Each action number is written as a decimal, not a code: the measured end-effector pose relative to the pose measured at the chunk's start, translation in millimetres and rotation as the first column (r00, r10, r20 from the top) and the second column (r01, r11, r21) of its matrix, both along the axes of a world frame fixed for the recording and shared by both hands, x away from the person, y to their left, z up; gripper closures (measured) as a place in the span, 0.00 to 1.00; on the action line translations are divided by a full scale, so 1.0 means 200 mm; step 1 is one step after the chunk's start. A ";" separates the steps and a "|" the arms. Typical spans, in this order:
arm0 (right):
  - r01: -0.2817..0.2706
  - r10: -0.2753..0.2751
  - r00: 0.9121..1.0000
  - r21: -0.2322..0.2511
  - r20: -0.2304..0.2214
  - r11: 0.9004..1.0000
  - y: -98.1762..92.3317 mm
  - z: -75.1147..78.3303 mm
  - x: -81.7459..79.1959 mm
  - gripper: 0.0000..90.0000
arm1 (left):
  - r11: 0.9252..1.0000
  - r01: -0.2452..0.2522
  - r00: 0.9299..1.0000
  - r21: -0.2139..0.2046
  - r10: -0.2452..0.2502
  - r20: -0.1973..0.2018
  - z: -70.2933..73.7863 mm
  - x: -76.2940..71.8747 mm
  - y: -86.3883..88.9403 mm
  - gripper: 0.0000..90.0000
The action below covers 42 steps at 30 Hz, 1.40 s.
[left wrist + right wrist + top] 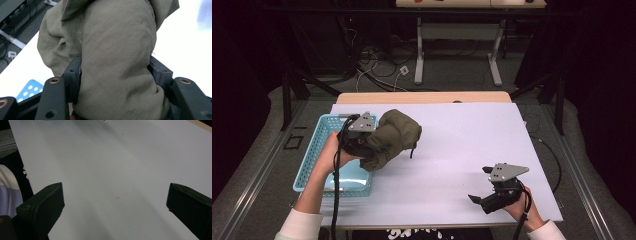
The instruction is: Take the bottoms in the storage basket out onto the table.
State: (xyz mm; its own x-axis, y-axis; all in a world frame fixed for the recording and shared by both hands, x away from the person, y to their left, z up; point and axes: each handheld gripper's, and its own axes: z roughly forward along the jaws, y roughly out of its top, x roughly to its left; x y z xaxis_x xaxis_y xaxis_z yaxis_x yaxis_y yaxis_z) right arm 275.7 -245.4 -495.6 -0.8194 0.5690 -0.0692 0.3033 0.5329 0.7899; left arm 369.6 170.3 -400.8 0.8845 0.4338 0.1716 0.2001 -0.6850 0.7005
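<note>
Left gripper (367,142) clamped on olive garment (393,136), left-centre of high view, just beside blue basket (314,150). Right gripper (484,186) lower right, jaws wide apart over white table (462,145).

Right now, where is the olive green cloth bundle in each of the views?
High view: the olive cloth bundle lies left of centre, beside the blue basket, clamped by the left gripper.
Left gripper view: the bundle sits between the jaws.
Right gripper view: not in it.
Shared landmark: the white table top.
</note>
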 end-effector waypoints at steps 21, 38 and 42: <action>0.007 -0.007 1.000 0.009 0.003 1.000 -0.01 0.00 0.00 0.01 | 0.998 0.063 0.998 0.020 -0.064 0.004 0.01 0.01 -0.13 0.46; 0.010 -0.010 1.000 0.010 0.004 1.000 -0.01 0.00 0.00 0.01 | 0.993 0.109 0.994 0.036 -0.109 -0.001 -0.01 0.02 -0.25 0.46; 0.010 -0.010 1.000 0.010 0.004 1.000 -0.01 0.00 0.00 0.01 | 0.992 0.117 0.993 0.039 -0.117 -0.003 -0.02 0.02 -0.27 0.46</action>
